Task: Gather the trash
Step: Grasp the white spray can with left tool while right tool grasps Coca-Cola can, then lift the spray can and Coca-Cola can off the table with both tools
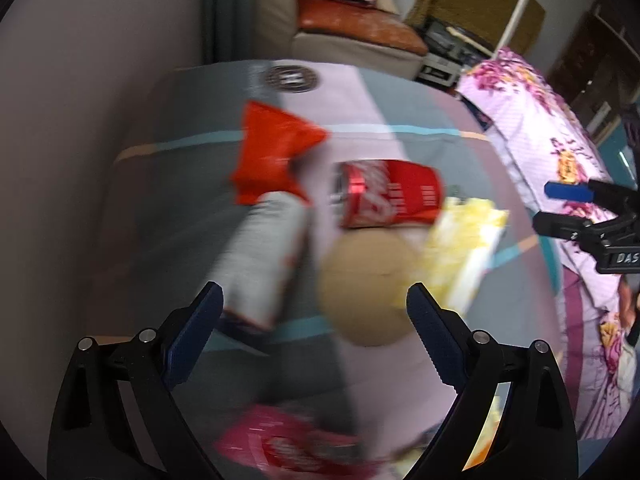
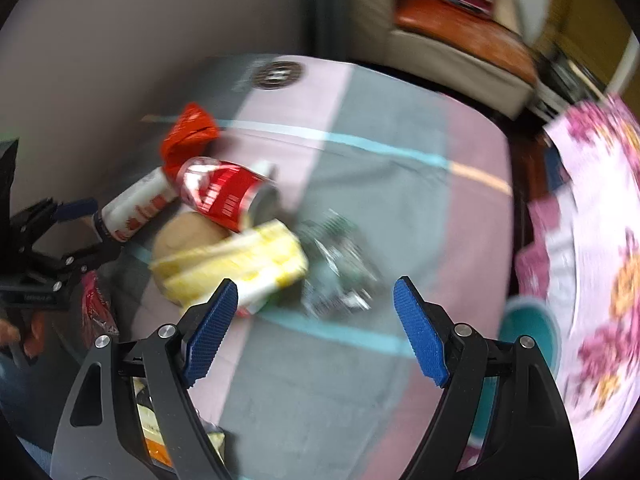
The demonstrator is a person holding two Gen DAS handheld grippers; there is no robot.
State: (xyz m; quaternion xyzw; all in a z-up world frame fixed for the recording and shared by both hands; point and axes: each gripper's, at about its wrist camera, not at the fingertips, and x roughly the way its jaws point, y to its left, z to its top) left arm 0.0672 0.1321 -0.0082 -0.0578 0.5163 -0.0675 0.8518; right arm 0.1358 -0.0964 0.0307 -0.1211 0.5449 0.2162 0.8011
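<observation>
A bed (image 1: 400, 360) with a grey and pink striped sheet carries the trash in a loose heap near the wall. The floral quilt (image 1: 540, 120) lies bunched alongside. In the heap a red can (image 1: 390, 194) lies on its side, touching a tan round thing (image 1: 368, 276), a yellow wrapper (image 1: 464, 240) and a white can (image 1: 262, 256). An orange bag (image 1: 272, 148) sits behind. Both the left claw (image 1: 316, 312) and right claw (image 2: 316, 304) hang spread above, pinching nothing.

Can (image 1: 390, 196) lies on bed (image 1: 400, 108), bottle (image 1: 264, 256) left of it, bag (image 1: 464, 248) right, round disc (image 1: 368, 276) in front.
</observation>
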